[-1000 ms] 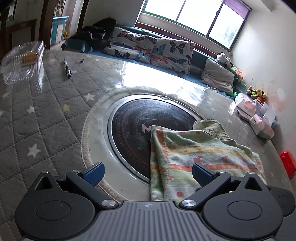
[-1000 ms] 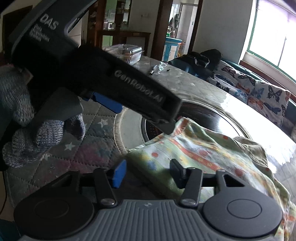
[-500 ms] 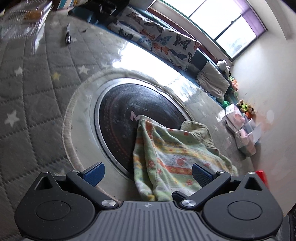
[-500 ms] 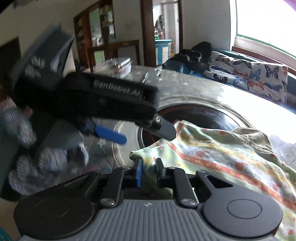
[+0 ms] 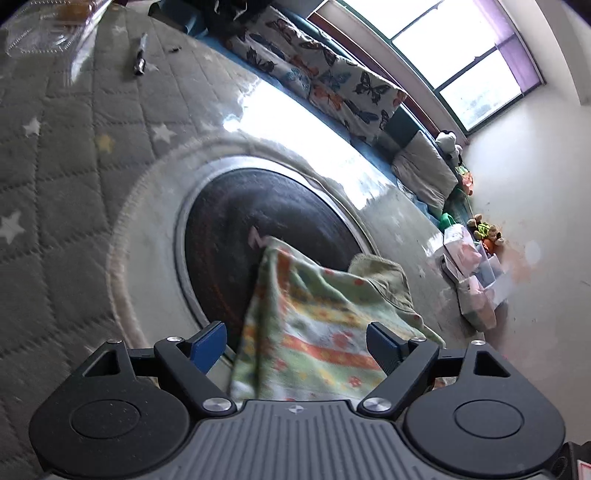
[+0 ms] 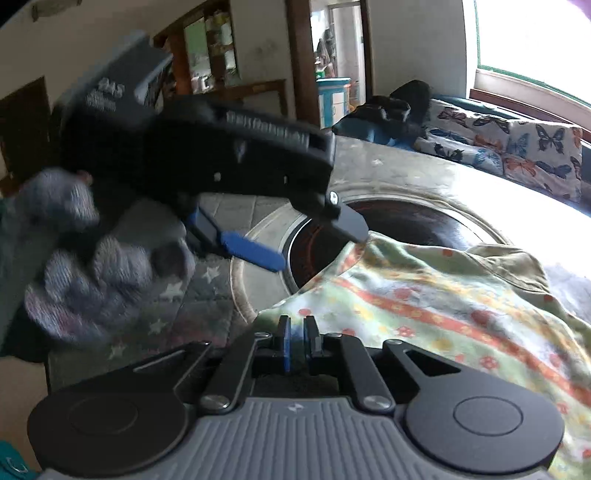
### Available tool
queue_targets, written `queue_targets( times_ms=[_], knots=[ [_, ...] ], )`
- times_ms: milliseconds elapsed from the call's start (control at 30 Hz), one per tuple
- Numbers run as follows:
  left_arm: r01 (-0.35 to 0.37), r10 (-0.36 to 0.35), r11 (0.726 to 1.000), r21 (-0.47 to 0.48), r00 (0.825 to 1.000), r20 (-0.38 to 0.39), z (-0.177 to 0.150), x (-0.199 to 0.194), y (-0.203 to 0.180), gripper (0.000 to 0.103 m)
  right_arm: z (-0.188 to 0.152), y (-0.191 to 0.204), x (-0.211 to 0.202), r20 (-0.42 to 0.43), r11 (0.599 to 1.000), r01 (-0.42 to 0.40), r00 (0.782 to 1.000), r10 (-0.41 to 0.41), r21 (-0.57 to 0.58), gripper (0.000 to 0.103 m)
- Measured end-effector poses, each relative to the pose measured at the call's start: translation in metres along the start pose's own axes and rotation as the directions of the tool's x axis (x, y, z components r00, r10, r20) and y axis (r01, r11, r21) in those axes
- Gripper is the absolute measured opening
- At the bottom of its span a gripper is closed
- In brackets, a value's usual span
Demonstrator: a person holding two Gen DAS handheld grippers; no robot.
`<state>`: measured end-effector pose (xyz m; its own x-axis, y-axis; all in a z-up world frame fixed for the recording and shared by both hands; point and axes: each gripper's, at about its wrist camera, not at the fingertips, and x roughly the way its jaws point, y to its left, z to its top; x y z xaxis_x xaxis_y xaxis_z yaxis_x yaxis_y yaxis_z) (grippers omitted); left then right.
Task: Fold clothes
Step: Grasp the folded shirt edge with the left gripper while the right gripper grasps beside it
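Quilted grey table cover (image 5: pixel 55 192) with stars, dark round glass plate (image 5: pixel 258 221) set in the middle, butterfly cushions (image 5: pixel 332 85) and window behind. Left wrist view: left gripper (image 5: pixel 295 343) fingers spread wide, nothing between them, hovering over the near end of the cloth (image 5: pixel 314 325). Cloth is a green piece with orange stripes and flowers, lying half on the glass plate and half on the cover, long axis running from the gripper away toward the plate centre, far corner pointing at the middle of the plate. Looks lined up to take the near edge. Clear plastic box (image 5: pixel 48 26) far off at the table's edge

Right wrist view: right gripper (image 6: pixel 298 339) fingers pressed together, seemingly pinching the near left corner of the cloth (image 6: pixel 424 306), edge meets the tips but contact is hard to see. Cloth spreads right and away, stripes slanting down to the right. Left gripper (image 6: pixel 317 240) seen from the side, open, gloved hand (image 6: pixel 92 273) on it, one finger tip just over the cloth's far corner. Probably a corner hold so a fold can start
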<state>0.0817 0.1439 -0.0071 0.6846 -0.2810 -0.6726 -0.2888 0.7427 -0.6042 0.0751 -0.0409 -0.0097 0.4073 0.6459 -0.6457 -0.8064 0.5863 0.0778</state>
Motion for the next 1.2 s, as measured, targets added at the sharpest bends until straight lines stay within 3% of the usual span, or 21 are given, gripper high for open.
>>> queue_targets(
  times_ms=[33, 67, 100, 300, 333, 400, 500, 667, 833, 900, 1067, 1167, 1200],
  knots=[
    [-0.003, 0.003, 1.0, -0.003, 1.0, 0.0, 0.002, -0.002, 0.002, 0.085, 0.001, 0.003, 0.003, -0.001, 1.0, 0.0, 1.0, 0.0, -0.017, 0.025],
    [-0.011, 0.011, 1.0, -0.007, 1.0, 0.001, 0.002, -0.002, 0.004, 0.085, 0.001, 0.006, 0.005, 0.001, 0.999, 0.006, 1.0, -0.006, -0.037, 0.041],
    [-0.017, 0.017, 1.0, -0.013, 1.0, 0.002, 0.003, -0.003, 0.007, 0.086, 0.001, 0.009, 0.008, 0.002, 0.998, 0.014, 1.0, -0.014, -0.06, 0.047],
    [-0.014, 0.014, 0.999, -0.05, 1.0, 0.001, 0.002, -0.003, 0.018, 0.088, 0.001, 0.023, 0.024, -0.042, 0.988, 0.021, 0.999, -0.028, -0.151, 0.047],
    [-0.011, 0.011, 0.998, -0.057, 1.0, 0.001, 0.002, -0.003, 0.019, 0.089, 0.0, 0.024, 0.027, -0.049, 0.986, 0.031, 0.998, -0.039, -0.163, 0.045],
    [-0.002, 0.002, 0.998, -0.067, 1.0, -0.001, 0.0, -0.002, 0.021, 0.09, 0.0, 0.024, 0.03, -0.053, 0.985, 0.061, 0.996, -0.071, -0.161, 0.03],
    [0.016, -0.017, 0.997, -0.078, 1.0, -0.009, -0.002, 0.0, 0.02, 0.091, 0.004, 0.012, 0.025, -0.041, 0.996, 0.053, 0.998, -0.056, -0.072, 0.016],
    [0.051, -0.055, 0.994, -0.096, 0.998, -0.039, -0.005, 0.009, 0.014, 0.091, 0.015, -0.004, 0.004, 0.025, 0.998, 0.02, 0.999, -0.021, 0.052, 0.013],
    [0.123, -0.136, 0.981, -0.147, 0.987, -0.081, -0.005, 0.026, 0.008, 0.091, 0.013, -0.007, -0.018, 0.059, 0.998, 0.001, 0.998, -0.005, 0.068, 0.012],
    [0.143, -0.158, 0.978, -0.153, 0.983, -0.093, -0.005, 0.033, 0.006, 0.084, 0.009, -0.008, -0.021, 0.062, 0.997, -0.01, 0.998, 0.005, 0.077, 0.012],
    [0.157, -0.179, 0.975, -0.156, 0.974, -0.139, -0.009, 0.047, 0.003, 0.041, 0.002, -0.01, -0.024, 0.069, 0.995, -0.028, 0.997, 0.022, 0.091, 0.013],
    [0.141, -0.161, 0.98, -0.142, 0.976, -0.145, -0.012, 0.049, 0.003, 0.025, -0.001, -0.016, -0.029, 0.079, 0.993, -0.031, 0.997, 0.022, 0.114, 0.022],
    [0.137, -0.157, 0.981, -0.138, 0.977, -0.143, -0.012, 0.048, 0.003, 0.023, -0.002, -0.019, -0.031, 0.084, 0.992, -0.027, 0.996, 0.017, 0.12, 0.026]
  ],
)
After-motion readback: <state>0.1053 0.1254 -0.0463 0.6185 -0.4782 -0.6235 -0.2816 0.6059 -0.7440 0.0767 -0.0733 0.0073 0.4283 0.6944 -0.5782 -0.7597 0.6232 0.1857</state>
